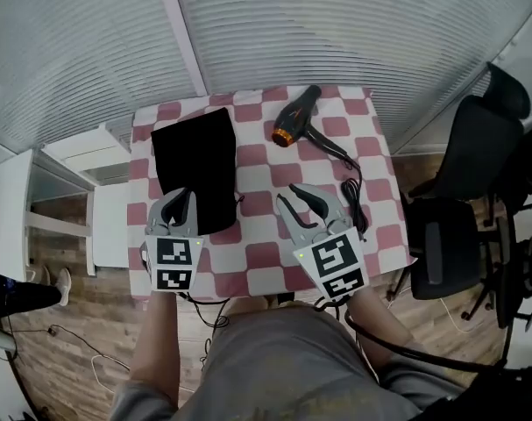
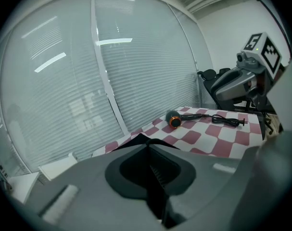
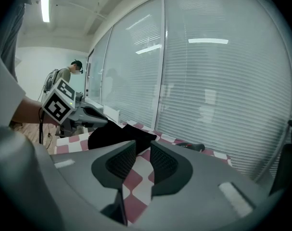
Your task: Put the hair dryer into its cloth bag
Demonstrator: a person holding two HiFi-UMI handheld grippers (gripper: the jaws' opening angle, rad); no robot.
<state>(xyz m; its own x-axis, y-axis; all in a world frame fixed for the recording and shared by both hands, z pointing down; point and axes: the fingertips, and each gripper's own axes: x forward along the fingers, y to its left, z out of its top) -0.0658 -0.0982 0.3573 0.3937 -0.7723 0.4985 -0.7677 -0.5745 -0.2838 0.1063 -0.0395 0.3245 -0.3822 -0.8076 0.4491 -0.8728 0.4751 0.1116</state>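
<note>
A small table covered with a red-and-white checked cloth [image 1: 258,261] stands against a wall of white slatted blinds [image 1: 336,24]. A flat black cloth bag [image 1: 200,160] lies along the table's left side, running from near the far edge back towards the near edge. The black hair dryer with an orange ring on its nozzle [image 1: 298,117] lies outside the bag, by the far edge and right of the middle. Its black cord [image 1: 353,191] trails towards the right edge. The left gripper [image 1: 181,198] sits over the bag's near end. Its jaws are closed together on a pinch of the black cloth, which rises to a peak at their tips. The right gripper [image 1: 288,191] hangs over the table's near right part, well short of the hair dryer. Its jaws stand apart with only the checked cloth showing between them. Black office chairs [image 1: 463,174] stand off the table's right edge.
</note>
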